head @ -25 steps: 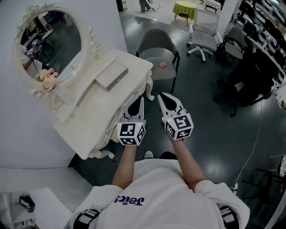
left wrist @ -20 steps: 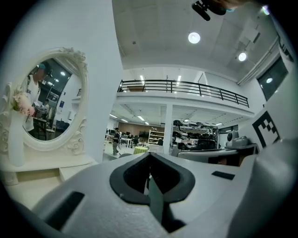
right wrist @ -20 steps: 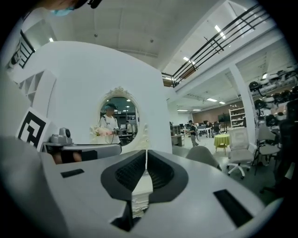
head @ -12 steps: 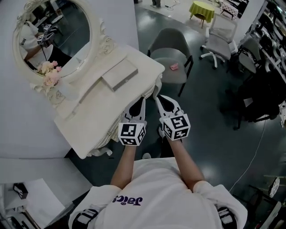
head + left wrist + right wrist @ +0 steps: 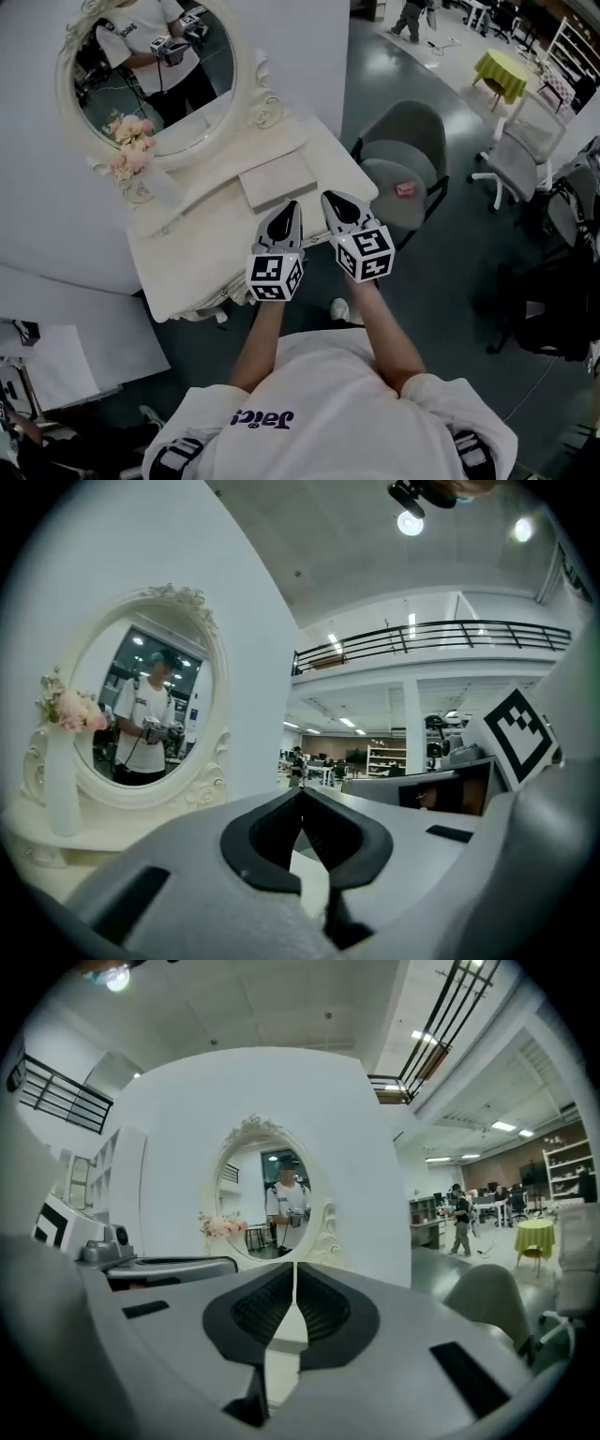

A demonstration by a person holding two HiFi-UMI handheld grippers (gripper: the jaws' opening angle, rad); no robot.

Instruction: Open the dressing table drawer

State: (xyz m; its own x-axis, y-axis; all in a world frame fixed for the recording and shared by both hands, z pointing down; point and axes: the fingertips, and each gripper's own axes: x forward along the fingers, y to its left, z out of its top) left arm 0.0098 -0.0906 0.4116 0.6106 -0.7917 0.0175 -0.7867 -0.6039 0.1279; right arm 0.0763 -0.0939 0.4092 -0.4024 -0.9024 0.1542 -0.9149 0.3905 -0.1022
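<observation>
A cream dressing table (image 5: 192, 248) with an oval carved mirror (image 5: 155, 70) stands against the white wall. Its drawer front is under the near edge and hidden in the head view. My left gripper (image 5: 292, 205) is above the tabletop's near right part, shut and empty. Beside it, my right gripper (image 5: 328, 197) is also shut with nothing in it, over the table's right end. The left gripper view has the shut jaw tips (image 5: 302, 788) pointing past the mirror (image 5: 150, 710). In the right gripper view the shut tips (image 5: 295, 1266) aim at the mirror (image 5: 267, 1204).
A flat pale box (image 5: 277, 178) lies on the tabletop and pink flowers in a vase (image 5: 131, 150) stand by the mirror. A grey chair (image 5: 398, 169) with a pink item on its seat stands right of the table. Office chairs and a yellow stool are farther back.
The view and both grippers have swung left toward the dressing table; the grippers now hover over its top rather than beside its end. Both stayed shut.
</observation>
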